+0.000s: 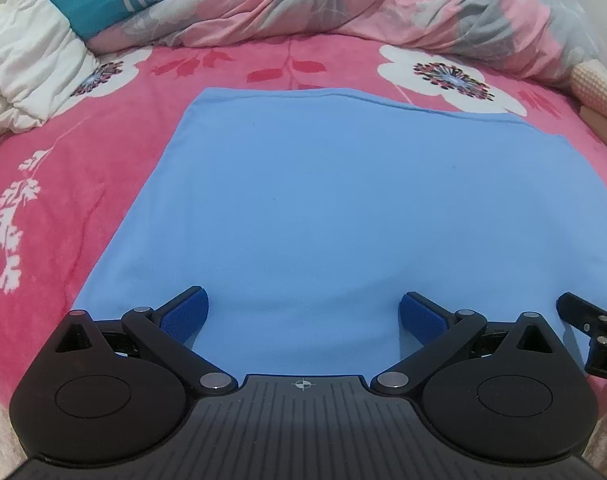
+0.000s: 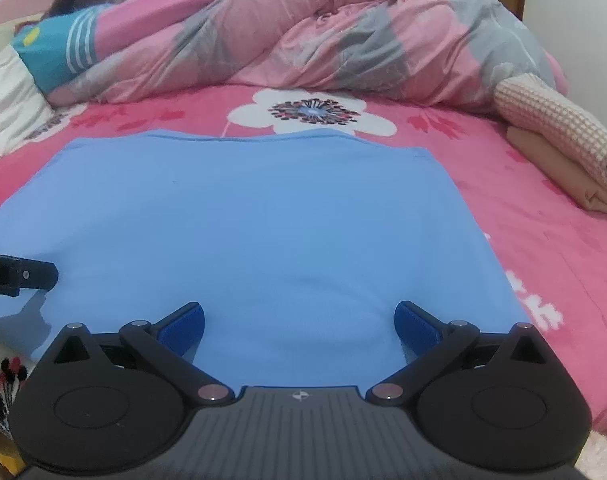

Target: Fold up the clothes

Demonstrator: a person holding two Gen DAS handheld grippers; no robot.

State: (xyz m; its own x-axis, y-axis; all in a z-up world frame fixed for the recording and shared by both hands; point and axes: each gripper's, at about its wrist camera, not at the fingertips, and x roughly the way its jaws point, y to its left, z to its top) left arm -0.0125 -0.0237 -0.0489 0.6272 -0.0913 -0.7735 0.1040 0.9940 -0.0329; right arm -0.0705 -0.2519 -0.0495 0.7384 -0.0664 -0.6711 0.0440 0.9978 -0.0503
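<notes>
The blue cloth (image 1: 323, 208) lies flat and smooth on the pink bed (image 1: 63, 200), roughly rectangular, with a doubled far edge that suggests it is already folded at least once. That would fit either a garment partway through folding or one just laid down finished, so I can't judge which.

Both tongs hover over the near edge, side by side. The left tongs (image 1: 303, 314) are spread wide and hold nothing; so are the right tongs (image 2: 299, 322). Their blue pads (image 2: 183, 326) sit just above the cloth; whether they touch it I can't tell.
</notes>
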